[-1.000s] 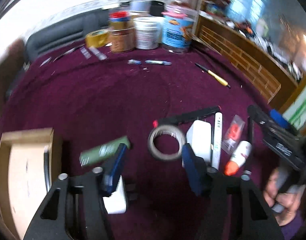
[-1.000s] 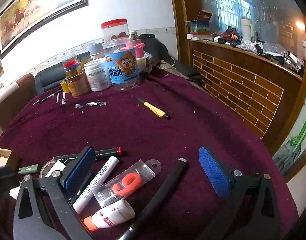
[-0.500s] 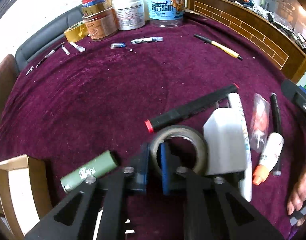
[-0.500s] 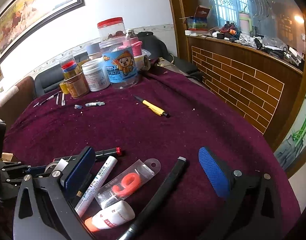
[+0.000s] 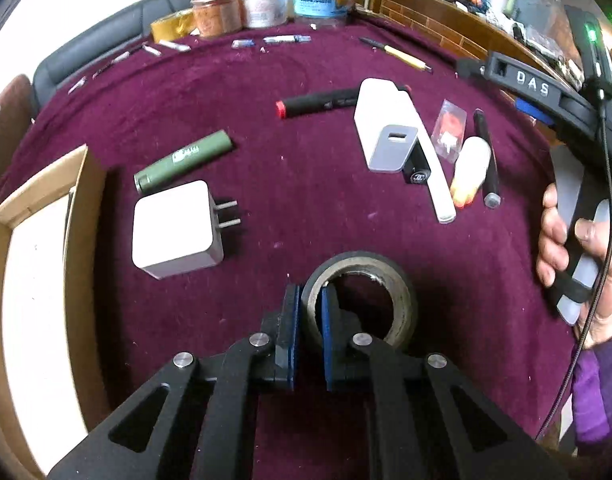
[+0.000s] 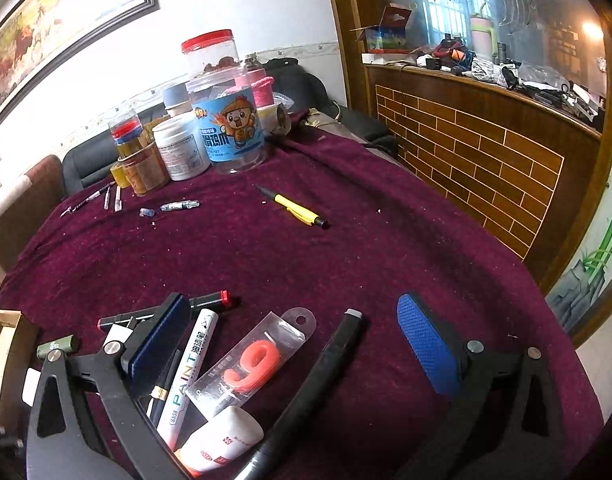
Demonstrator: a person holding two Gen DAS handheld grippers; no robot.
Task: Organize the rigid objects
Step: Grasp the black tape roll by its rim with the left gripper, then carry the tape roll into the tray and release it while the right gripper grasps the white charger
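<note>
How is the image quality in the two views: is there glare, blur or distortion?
Left wrist view: strong fisheye bending, dark corners, washed-out white at the upper left; the tape roll in the left gripper is sharp. Right wrist view: glare on the white wall, a bright lamp at the upper right, curved edges; the yellow pen is clear.

Bare cloth [image 5: 306,184] is lying open between the charger [image 5: 173,230] and the pen cluster [image 5: 446,160].

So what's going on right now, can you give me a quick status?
Left gripper shut on tape roll, lifted off cloth. Right gripper open, empty, above the pens. Cardboard box at left; white charger lies between.
</note>
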